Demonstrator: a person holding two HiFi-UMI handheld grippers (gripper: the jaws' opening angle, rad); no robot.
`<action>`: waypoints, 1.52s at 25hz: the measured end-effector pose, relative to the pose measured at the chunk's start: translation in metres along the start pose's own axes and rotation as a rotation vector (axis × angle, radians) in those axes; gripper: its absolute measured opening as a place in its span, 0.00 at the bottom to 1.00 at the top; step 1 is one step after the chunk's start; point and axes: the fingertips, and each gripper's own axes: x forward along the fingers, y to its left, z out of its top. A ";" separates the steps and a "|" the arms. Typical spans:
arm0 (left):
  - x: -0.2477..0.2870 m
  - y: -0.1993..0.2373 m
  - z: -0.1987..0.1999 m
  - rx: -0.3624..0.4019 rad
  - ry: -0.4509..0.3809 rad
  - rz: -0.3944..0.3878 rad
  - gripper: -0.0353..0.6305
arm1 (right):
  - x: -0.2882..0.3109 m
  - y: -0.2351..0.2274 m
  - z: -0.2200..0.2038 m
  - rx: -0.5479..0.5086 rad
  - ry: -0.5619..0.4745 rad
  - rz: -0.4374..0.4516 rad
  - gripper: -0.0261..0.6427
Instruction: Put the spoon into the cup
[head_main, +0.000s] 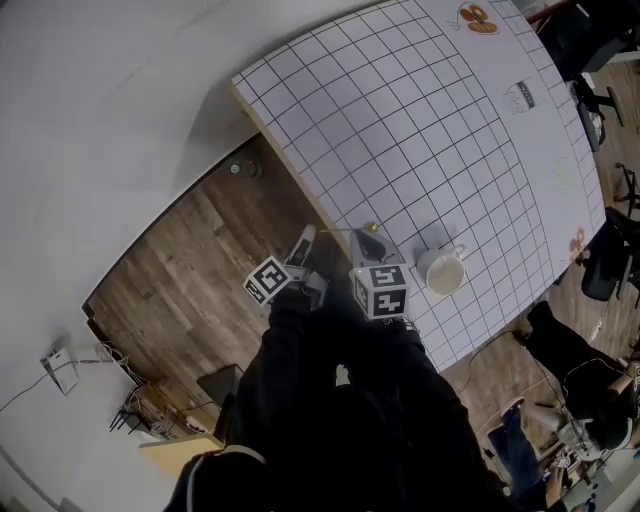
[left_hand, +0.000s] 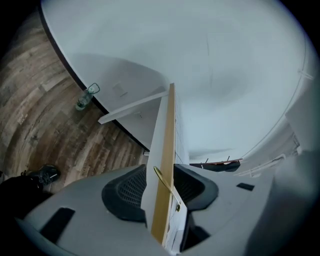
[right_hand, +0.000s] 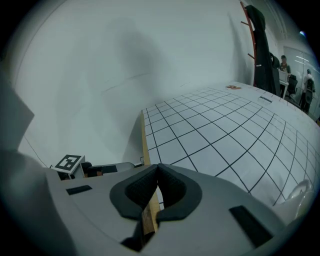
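A thin gold spoon (head_main: 372, 238) sits at the near edge of the gridded table (head_main: 420, 130), left of the white cup (head_main: 441, 270). In the left gripper view the spoon (left_hand: 163, 179) slants across the table's wooden edge (left_hand: 167, 130), between the wide-open jaws of my left gripper (left_hand: 165, 186); neither pad presses on it. My left gripper (head_main: 305, 242) is just off the table edge. My right gripper (head_main: 364, 250) is beside the spoon. In its own view my right gripper (right_hand: 159, 171) has its pads together, and no spoon shows between them. The cup (right_hand: 301, 194) peeks in at lower right.
Wooden floor (head_main: 190, 260) lies beyond the table's left edge, with a bottle (head_main: 238, 168) standing on it by the wall. Small printed cards (head_main: 521, 96) lie far across the table. Chairs and seated people (head_main: 590, 400) are at the right.
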 end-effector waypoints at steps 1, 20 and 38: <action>0.002 0.000 0.001 -0.014 -0.006 -0.010 0.31 | -0.001 -0.001 0.001 -0.001 -0.005 -0.001 0.07; -0.020 -0.087 -0.015 -0.029 -0.096 -0.275 0.11 | -0.080 -0.023 -0.003 0.022 -0.099 -0.010 0.07; -0.019 -0.209 -0.147 0.188 0.157 -0.413 0.11 | -0.237 -0.114 -0.046 0.246 -0.257 -0.205 0.07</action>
